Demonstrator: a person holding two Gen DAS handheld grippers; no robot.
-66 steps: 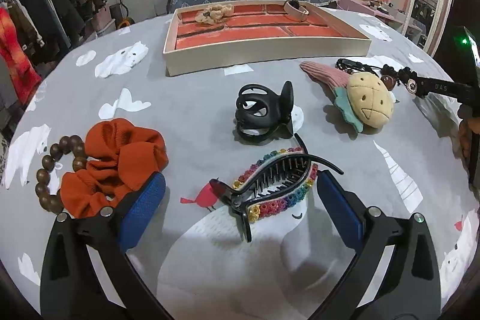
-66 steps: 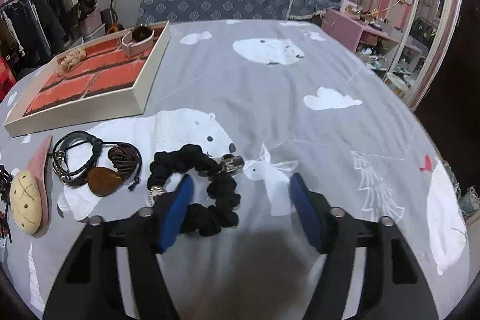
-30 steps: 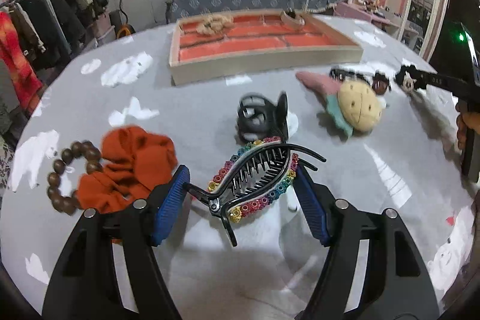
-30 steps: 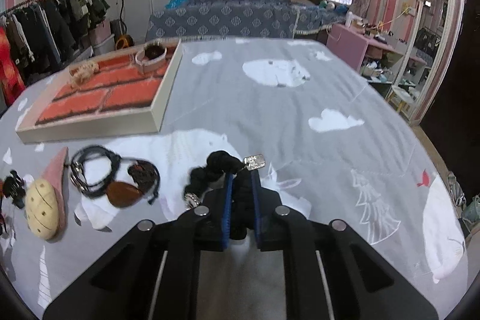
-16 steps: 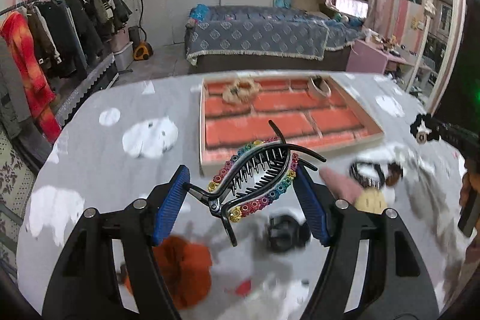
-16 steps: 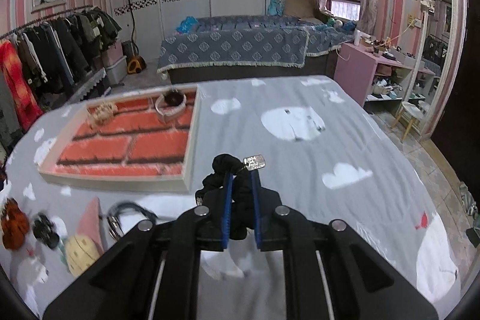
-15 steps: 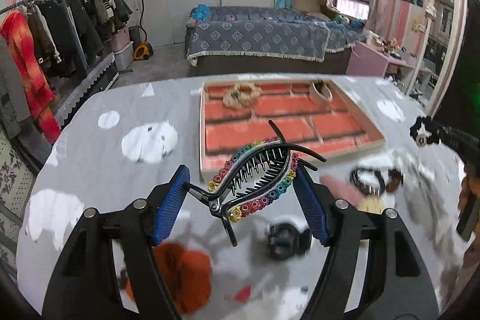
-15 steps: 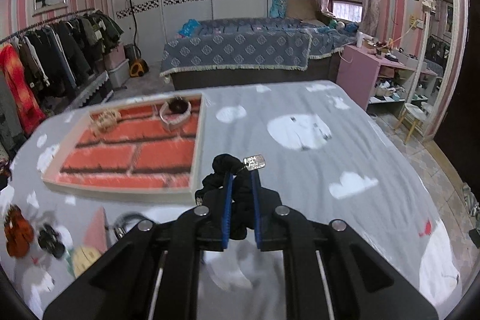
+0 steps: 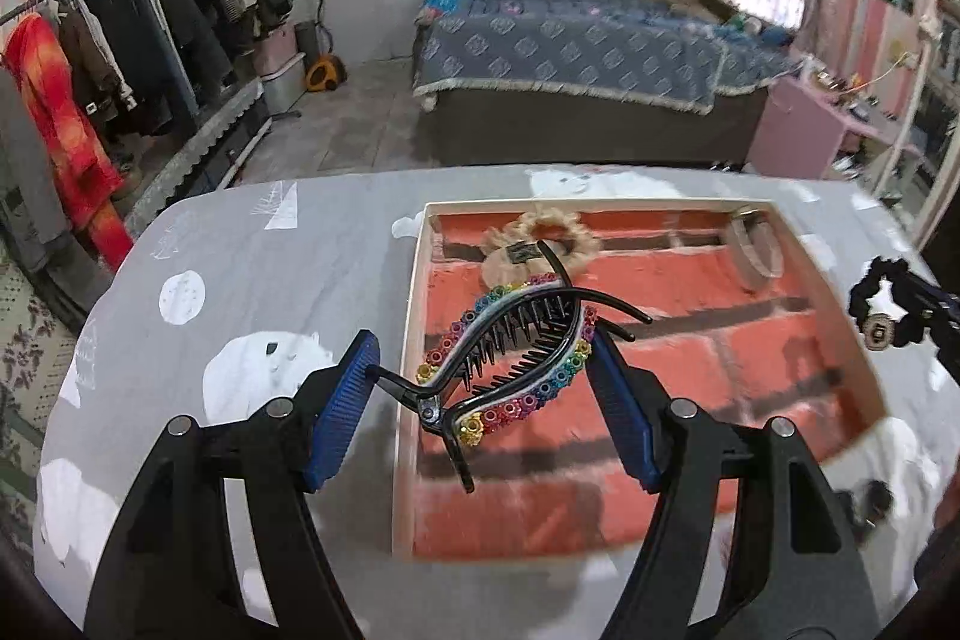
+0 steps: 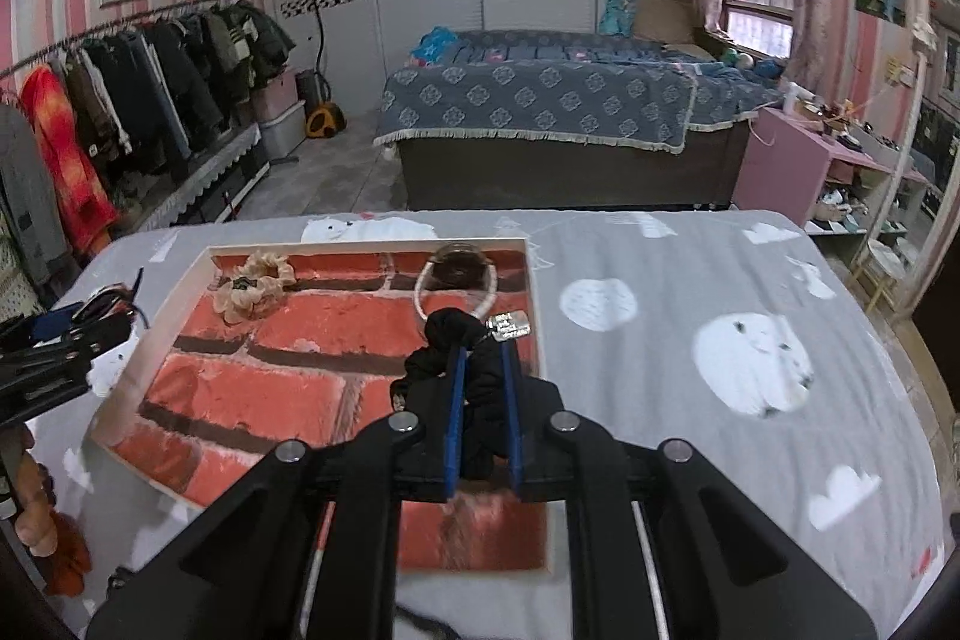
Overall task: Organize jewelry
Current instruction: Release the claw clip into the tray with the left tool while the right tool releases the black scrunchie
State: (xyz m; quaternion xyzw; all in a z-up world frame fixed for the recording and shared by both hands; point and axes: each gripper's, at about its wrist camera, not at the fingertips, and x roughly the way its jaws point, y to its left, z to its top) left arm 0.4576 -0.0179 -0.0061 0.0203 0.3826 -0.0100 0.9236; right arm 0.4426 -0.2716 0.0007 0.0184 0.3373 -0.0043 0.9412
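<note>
Above the tray, the left gripper is clamped on a hair clip near its left rim; the right gripper pinches a black scrunchie near its right rim.

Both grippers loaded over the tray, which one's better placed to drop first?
Left, probably. The left gripper holds the rainbow hair clip above bare tray floor. The right gripper, clamping the black scrunchie, hangs near the white bracelet.

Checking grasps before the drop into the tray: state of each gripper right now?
Left gripper: jaws closed on the rainbow-beaded hair clip, held wide.
Right gripper: jaws nearly shut, pinching the black scrunchie.
</note>
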